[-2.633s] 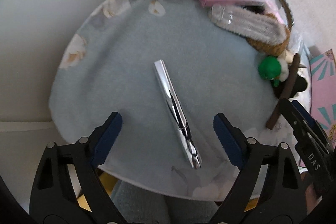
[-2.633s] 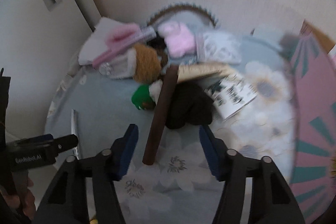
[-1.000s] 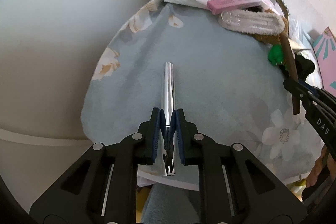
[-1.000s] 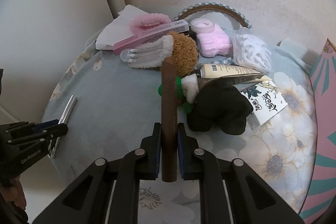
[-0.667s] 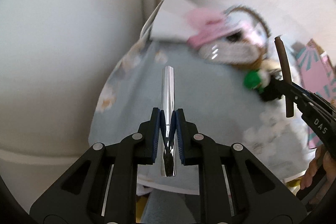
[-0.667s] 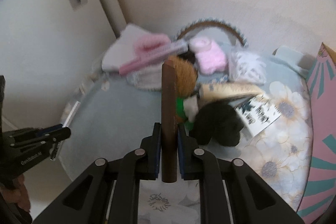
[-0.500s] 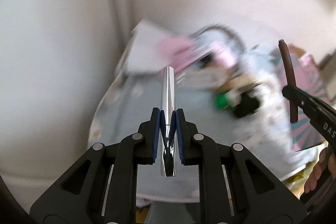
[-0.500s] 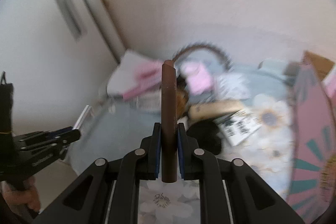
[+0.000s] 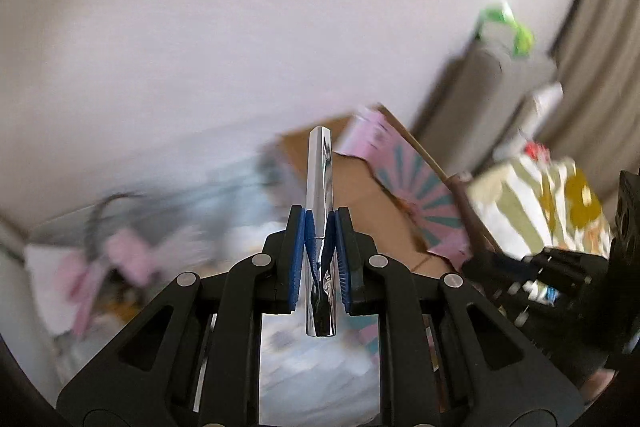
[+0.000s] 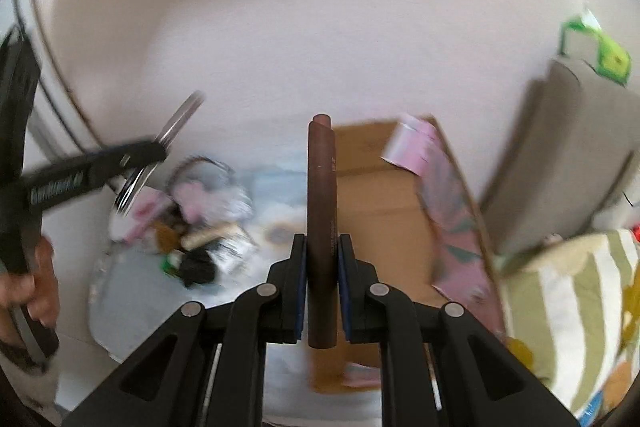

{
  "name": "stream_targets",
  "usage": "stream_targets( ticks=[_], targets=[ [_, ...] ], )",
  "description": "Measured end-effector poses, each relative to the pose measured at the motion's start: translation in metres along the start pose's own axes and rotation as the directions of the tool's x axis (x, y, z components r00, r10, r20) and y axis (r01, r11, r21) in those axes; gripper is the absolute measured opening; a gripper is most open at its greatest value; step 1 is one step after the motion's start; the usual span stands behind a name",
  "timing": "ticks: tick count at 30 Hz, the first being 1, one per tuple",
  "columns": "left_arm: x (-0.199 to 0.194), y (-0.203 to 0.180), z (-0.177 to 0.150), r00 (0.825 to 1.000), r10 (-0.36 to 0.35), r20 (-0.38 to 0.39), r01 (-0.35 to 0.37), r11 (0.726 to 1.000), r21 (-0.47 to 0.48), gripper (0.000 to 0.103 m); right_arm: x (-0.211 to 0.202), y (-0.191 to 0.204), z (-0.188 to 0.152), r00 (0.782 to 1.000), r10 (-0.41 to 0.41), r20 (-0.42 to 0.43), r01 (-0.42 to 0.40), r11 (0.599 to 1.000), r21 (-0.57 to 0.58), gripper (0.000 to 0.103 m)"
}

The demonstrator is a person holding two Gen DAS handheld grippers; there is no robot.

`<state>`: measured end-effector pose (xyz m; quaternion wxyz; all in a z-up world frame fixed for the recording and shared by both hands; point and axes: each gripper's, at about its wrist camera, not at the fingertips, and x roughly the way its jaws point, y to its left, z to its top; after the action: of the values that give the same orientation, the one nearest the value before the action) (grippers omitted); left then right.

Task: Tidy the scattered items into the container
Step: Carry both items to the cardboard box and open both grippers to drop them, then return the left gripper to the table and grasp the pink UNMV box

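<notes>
Now the left gripper (image 9: 320, 251) is clamping a silver tube (image 9: 319, 195) and the right gripper (image 10: 322, 267) is gripping a brown stick (image 10: 321, 203), both lifted before the open cardboard box (image 10: 380, 187).

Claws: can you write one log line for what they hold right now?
left claw: shut on silver tube | right claw: shut on brown stick | box: ahead

Both wrist views look along their tongs toward the cardboard box (image 9: 372, 203)

Home: floral tablecloth (image 10: 120, 291), patterned cushion (image 10: 568, 311)
</notes>
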<state>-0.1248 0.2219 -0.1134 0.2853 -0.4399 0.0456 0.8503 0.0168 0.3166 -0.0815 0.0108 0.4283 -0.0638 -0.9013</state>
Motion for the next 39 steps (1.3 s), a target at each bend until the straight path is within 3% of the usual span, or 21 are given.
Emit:
stream_targets(
  ticks=[4, 8, 14, 15, 16, 18, 19, 20, 26, 32, 39],
  targets=[
    [0.063, -0.032, 0.011, 0.995, -0.043, -0.088, 0.046, 0.999, 0.026, 0.013, 0.034, -0.029, -0.014, 0.996, -0.017, -0.083, 0.02, 0.999, 0.034, 0.013],
    [0.106, -0.053, 0.014, 0.987, -0.036, -0.154, 0.042, 0.998, 0.039, 0.013, 0.062, -0.048, -0.022, 0.993, -0.006, -0.122, 0.014, 0.998, 0.066, 0.013],
    [0.133, -0.059, 0.01, 0.984, -0.04, -0.172, 0.048, 0.998, 0.04, 0.016, 0.081, -0.065, -0.024, 0.988, 0.021, -0.156, -0.008, 0.996, 0.084, 0.013],
    [0.13, -0.059, 0.011, 0.984, -0.052, -0.171, 0.059, 0.998, 0.037, 0.034, 0.083, -0.066, -0.024, 0.987, 0.014, -0.161, -0.002, 0.997, 0.078, 0.013],
    [0.13, -0.06, 0.011, 0.984, -0.058, -0.167, 0.065, 0.997, 0.033, 0.064, 0.084, -0.066, -0.024, 0.986, 0.008, -0.167, 0.004, 0.997, 0.072, 0.017],
    [0.123, -0.061, 0.012, 0.989, -0.057, -0.136, 0.061, 0.998, 0.025, 0.086, 0.086, -0.067, -0.024, 0.983, -0.024, -0.182, 0.032, 0.998, 0.045, 0.035],
    [0.116, -0.06, 0.013, 0.992, -0.069, -0.11, 0.071, 0.997, 0.021, 0.087, 0.084, -0.066, -0.024, 0.984, -0.04, -0.173, 0.046, 0.998, 0.032, 0.046],
    [0.112, -0.059, 0.014, 0.992, -0.075, -0.097, 0.078, 0.997, 0.017, 0.087, 0.08, -0.067, -0.023, 0.986, -0.044, -0.159, 0.049, 0.998, 0.026, 0.049],
    [0.072, -0.029, 0.014, 0.998, -0.044, -0.042, 0.042, 0.998, -0.05, 0.087, 0.056, -0.069, -0.018, 0.997, -0.011, -0.081, 0.014, 0.999, 0.037, 0.051],
    [0.014, 0.035, -0.005, 1.0, 0.024, 0.0, -0.024, 0.988, -0.15, 0.087, 0.032, -0.052, 0.001, 1.0, 0.001, 0.017, -0.001, 1.0, 0.018, 0.051],
    [-0.064, 0.136, -0.061, 0.977, 0.215, -0.004, -0.205, 0.926, -0.318, 0.088, 0.011, -0.003, 0.025, 0.989, 0.124, 0.08, -0.123, 0.992, -0.019, 0.057]
  ],
)
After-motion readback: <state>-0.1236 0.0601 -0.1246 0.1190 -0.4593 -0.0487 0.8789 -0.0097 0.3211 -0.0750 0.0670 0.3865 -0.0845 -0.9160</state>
